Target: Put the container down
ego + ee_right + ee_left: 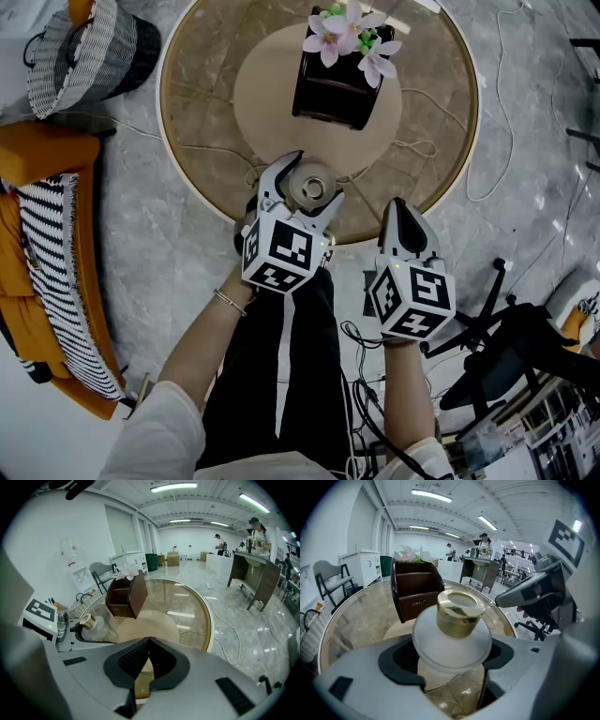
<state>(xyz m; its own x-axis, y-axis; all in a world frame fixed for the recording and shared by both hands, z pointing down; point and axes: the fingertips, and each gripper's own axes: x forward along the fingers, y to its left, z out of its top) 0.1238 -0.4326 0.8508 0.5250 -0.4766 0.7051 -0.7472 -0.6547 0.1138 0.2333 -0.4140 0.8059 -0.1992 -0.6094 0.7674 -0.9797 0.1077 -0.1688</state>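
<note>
The container (313, 187) is a frosted white jar with a gold cap (459, 612). It stands upright between the jaws of my left gripper (315, 176), which is shut on its body (452, 639) just below the shoulder. It sits over the near edge of the round glass table (431, 112); whether its base touches the glass is hidden. My right gripper (398, 212) is to its right at the table's rim, shut with nothing in it (149, 641). The jar (93, 625) also shows in the right gripper view, at the left.
A dark brown box (336, 80) with pink flowers (347, 33) stands on a beige round mat at the table's middle. A striped basket (89, 47) and an orange chair (47, 244) are at the left. An office chair (506, 347) and floor cables (497, 112) are at the right.
</note>
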